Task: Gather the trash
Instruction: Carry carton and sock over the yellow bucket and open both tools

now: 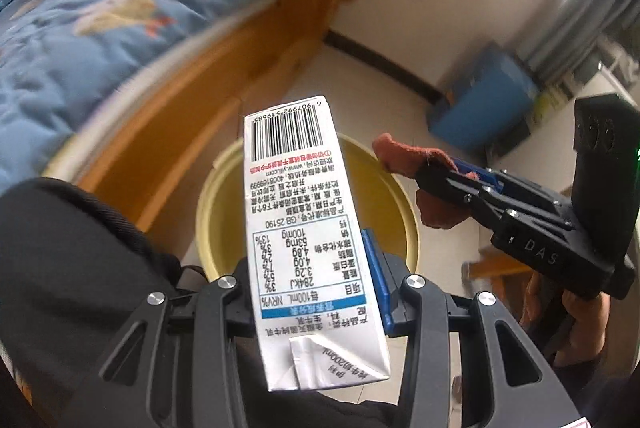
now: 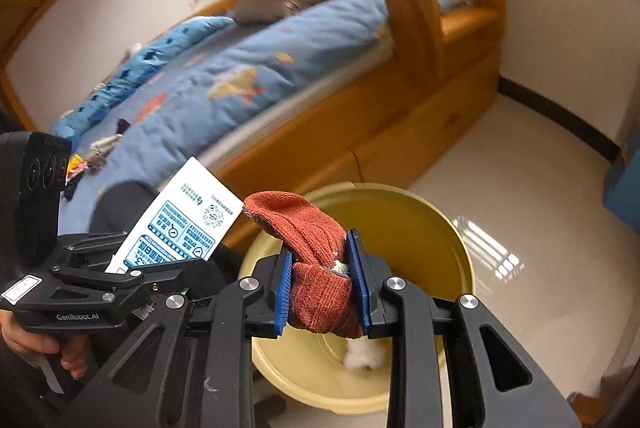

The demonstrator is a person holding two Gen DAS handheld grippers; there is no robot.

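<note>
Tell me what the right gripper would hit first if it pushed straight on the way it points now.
Most likely the round yellow plastic bin: the right gripper, shut on a crumpled rust-red knitted cloth, points into its open mouth. Depth is unclear, so probably the inner wall or bottom.

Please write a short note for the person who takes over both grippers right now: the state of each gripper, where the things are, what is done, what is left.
Left gripper: jaws shut on the milk carton, above the yellow bin.
Right gripper: jaws shut on the red cloth, also over the bin.
Done: both picked up; something white already lies in the bin.
Left: drop both in; small scraps remain on the bed.
</note>
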